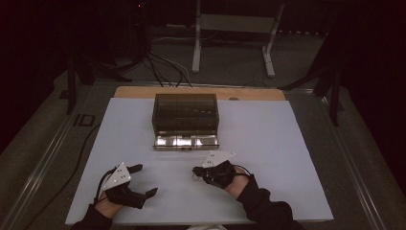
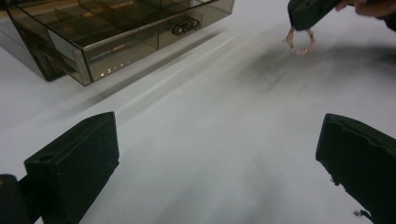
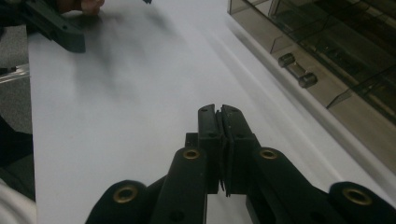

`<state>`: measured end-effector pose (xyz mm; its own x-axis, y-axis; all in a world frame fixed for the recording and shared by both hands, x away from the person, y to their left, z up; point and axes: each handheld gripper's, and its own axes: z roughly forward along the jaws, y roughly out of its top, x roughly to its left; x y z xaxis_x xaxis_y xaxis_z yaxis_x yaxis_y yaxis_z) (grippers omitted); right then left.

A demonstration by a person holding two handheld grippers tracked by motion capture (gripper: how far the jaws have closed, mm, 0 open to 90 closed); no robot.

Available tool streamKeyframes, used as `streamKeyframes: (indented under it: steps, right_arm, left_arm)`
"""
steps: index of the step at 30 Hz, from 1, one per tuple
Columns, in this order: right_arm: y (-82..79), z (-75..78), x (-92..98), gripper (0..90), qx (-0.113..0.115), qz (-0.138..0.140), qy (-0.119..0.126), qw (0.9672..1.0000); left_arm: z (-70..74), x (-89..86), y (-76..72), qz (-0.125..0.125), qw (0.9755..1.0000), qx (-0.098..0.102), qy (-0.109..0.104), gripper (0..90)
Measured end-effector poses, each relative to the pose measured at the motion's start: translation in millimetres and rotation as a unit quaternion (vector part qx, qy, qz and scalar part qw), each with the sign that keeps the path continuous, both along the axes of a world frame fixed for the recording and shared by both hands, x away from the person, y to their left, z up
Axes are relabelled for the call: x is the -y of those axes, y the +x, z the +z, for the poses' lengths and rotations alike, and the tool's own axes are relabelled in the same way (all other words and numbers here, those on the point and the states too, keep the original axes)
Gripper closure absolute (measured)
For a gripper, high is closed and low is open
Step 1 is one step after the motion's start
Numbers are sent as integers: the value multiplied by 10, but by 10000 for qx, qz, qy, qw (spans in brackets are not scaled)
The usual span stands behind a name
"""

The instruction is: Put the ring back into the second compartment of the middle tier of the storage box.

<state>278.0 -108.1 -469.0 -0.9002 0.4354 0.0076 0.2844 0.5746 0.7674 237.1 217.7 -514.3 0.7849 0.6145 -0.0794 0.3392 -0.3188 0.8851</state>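
One small pink beaded ring (image 2: pixel 299 42) hangs pinched in your right gripper (image 1: pixel 197 171)'s closed jaws, at six o'clock from the smoked acrylic drawer box (image 1: pixel 186 120), while your left gripper (image 1: pixel 143 179) waits wide open and empty.

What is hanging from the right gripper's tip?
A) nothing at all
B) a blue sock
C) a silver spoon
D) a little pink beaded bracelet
D: in the left gripper view a small pink beaded bracelet dangles from the tip of the right gripper, above the white table, and the right gripper's own view shows its jaws pressed together.
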Motion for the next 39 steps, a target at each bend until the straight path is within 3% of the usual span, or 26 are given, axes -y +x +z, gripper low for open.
streamKeyframes:
  steps: [39]
  right_arm:
    - [181,280,-92,877,252,-3,153,9996]
  left_arm:
    - [1,4,-4,-19,10000,15,14,8]
